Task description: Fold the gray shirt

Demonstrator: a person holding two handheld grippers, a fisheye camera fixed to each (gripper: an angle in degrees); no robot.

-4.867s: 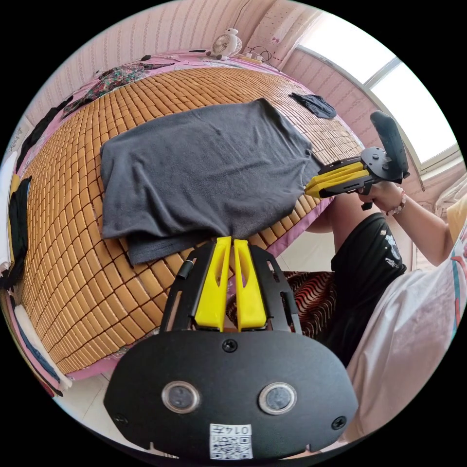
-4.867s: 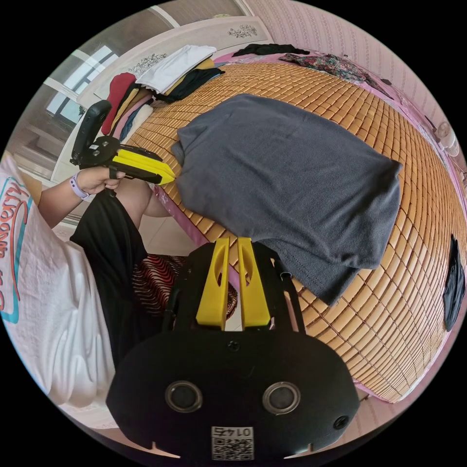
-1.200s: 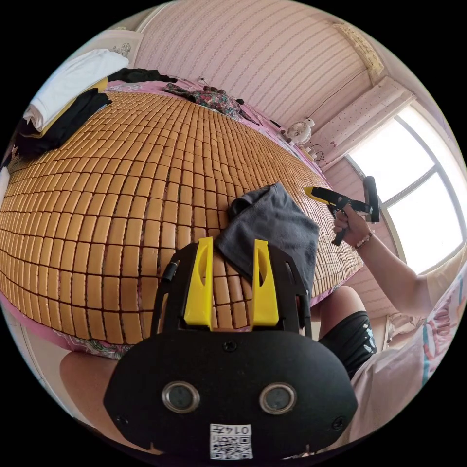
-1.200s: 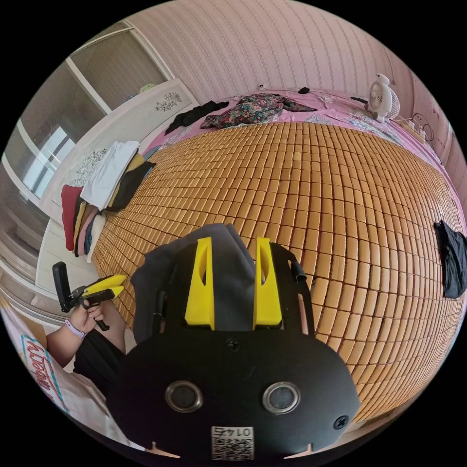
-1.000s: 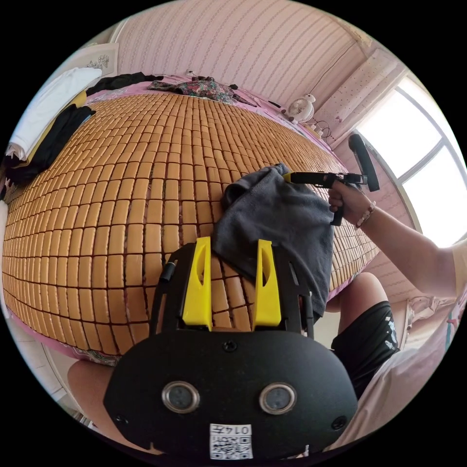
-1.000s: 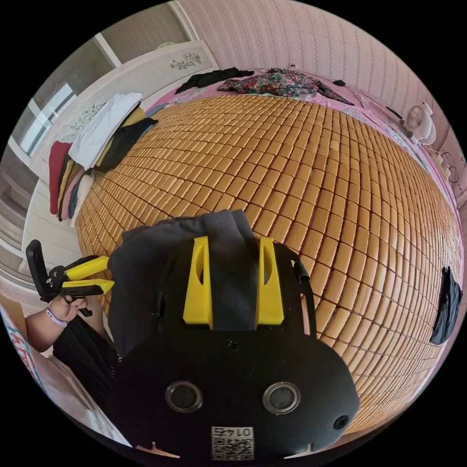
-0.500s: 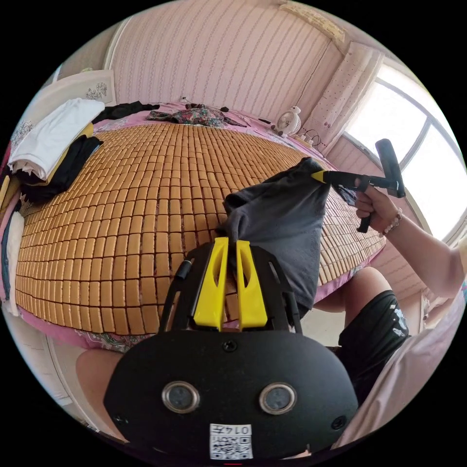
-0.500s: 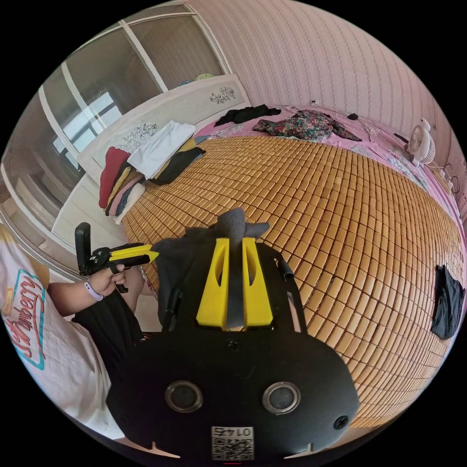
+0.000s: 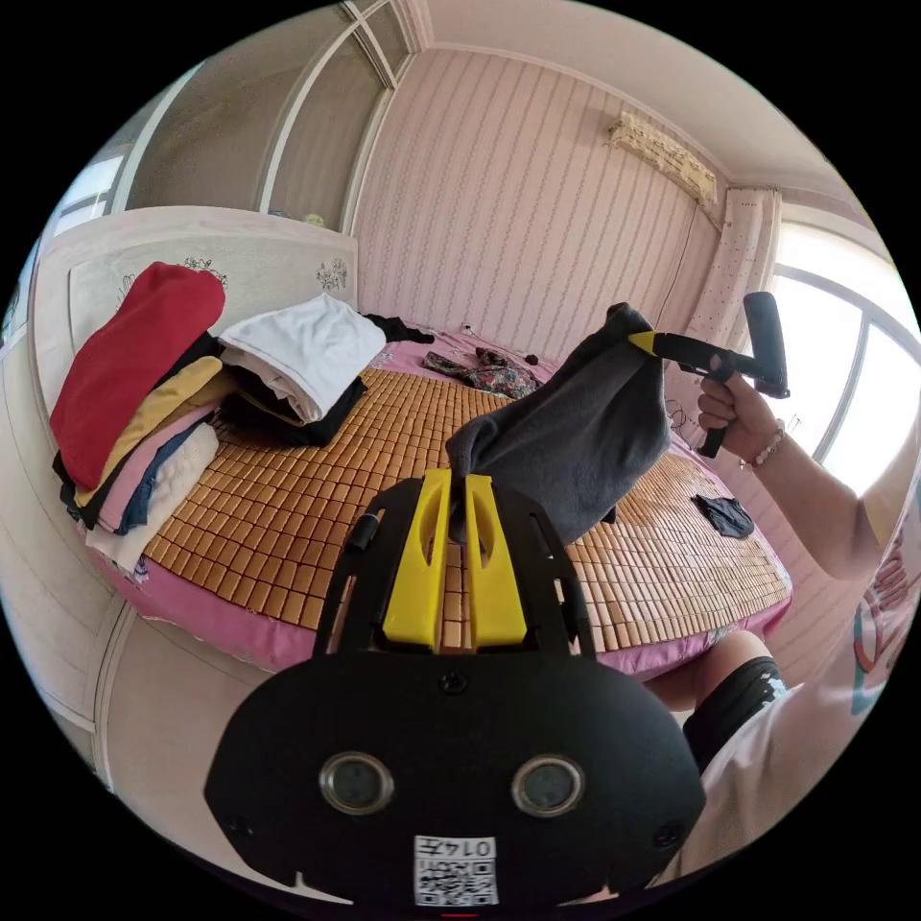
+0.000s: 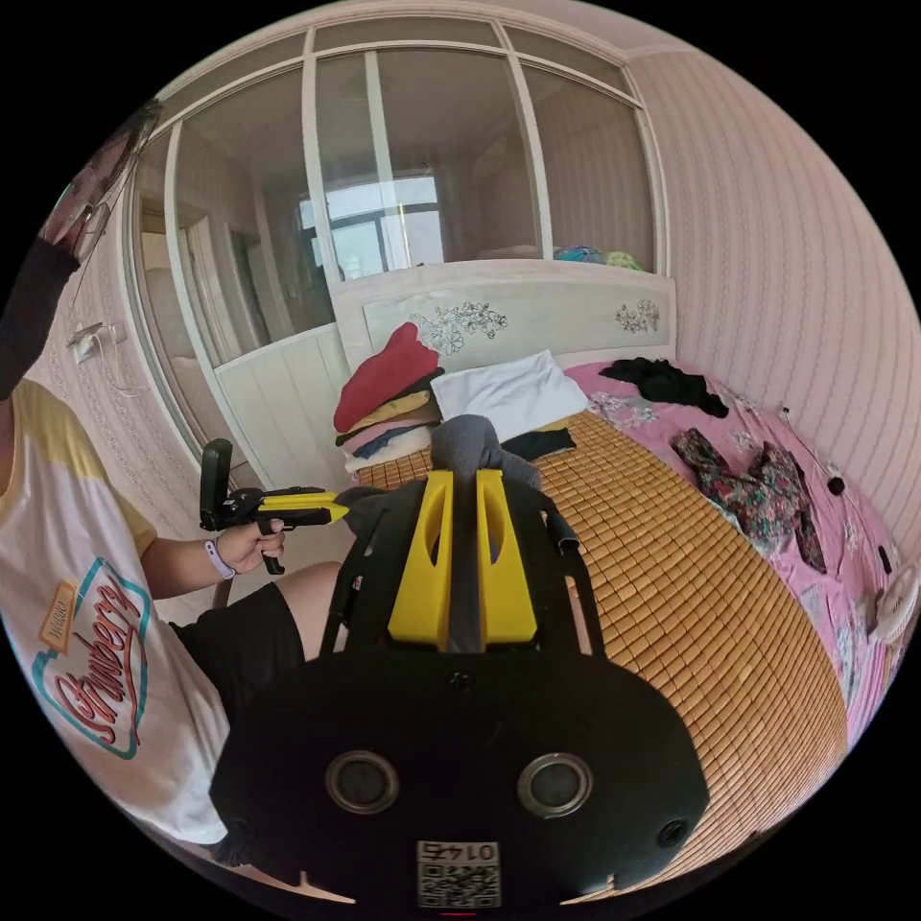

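Above the bamboo mat [image 9: 288, 499], the gray shirt [image 9: 576, 441] hangs stretched between left gripper [image 9: 459, 477] and right gripper [image 9: 641, 340], each clamped on one end

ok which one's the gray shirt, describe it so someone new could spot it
Start at the bed with the bamboo mat. Above its near edge, the gray shirt hangs in the air between the left tool and right tool. The other clothes lie on the bed.

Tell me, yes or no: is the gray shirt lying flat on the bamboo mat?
No, the gray shirt hangs above the bamboo mat, held between the left gripper and right gripper.
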